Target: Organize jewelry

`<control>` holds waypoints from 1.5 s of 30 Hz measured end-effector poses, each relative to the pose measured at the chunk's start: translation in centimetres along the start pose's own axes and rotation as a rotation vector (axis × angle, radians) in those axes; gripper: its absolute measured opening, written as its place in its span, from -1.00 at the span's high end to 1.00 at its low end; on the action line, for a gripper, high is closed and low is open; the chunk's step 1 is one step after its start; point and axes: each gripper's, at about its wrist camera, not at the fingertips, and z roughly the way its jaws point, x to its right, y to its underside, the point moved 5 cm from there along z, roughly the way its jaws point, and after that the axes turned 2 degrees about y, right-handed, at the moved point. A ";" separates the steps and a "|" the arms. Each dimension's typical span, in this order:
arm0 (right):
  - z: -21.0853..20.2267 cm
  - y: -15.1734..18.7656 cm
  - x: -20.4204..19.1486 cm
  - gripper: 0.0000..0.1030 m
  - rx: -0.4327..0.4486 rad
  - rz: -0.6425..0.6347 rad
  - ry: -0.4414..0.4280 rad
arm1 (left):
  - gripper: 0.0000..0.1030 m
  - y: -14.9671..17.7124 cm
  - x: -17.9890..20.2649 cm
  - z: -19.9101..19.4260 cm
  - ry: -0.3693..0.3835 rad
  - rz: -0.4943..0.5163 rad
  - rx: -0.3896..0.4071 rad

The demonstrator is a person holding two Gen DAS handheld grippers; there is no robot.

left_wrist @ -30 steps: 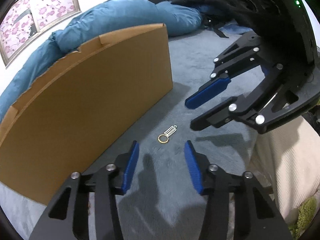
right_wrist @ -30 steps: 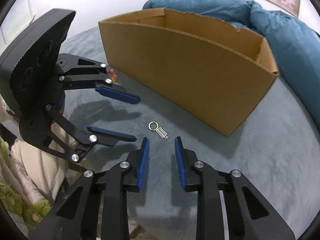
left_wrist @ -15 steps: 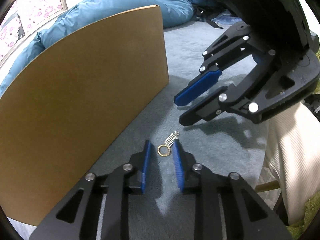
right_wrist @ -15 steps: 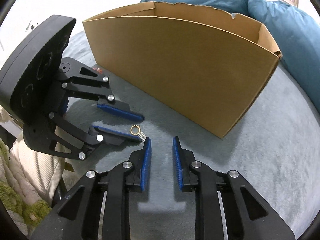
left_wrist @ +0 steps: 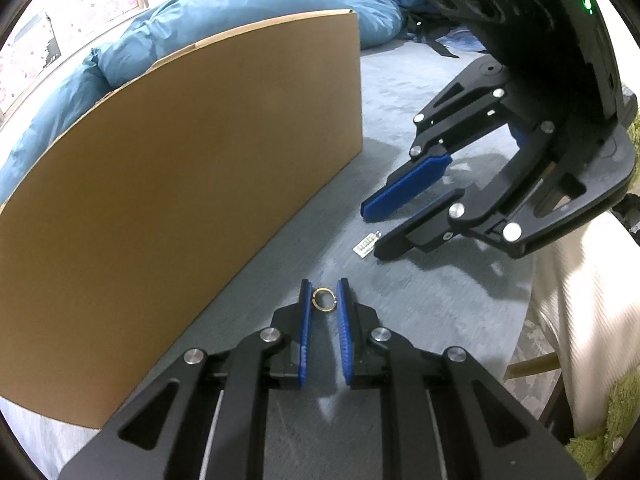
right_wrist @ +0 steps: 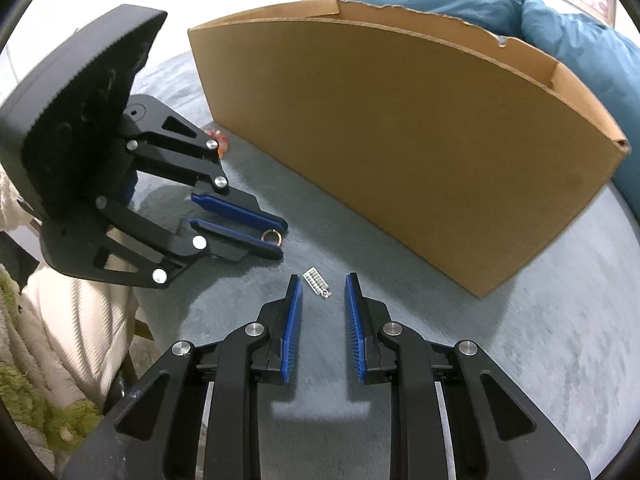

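The left gripper is closing narrowly on the gold ring (pads touching it); the silver charm is lying between the right gripper's parted jaws.

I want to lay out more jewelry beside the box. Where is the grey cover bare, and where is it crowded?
Bare grey cover runs right of the right gripper, along the cardboard box toward its far corner. It is crowded near the box's other end: the left gripper is closing around the gold ring, the silver charm lies between the right gripper's open jaws, and something orange sits behind.

Small gold ring upright on grey fabric, silver rectangular charm lying flat nearby
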 end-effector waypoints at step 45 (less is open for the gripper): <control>-5.1 -0.2 -1.0 1.00 0.087 0.039 0.099 | 0.78 -1.2 0.6 -3.6 -0.108 -0.023 0.021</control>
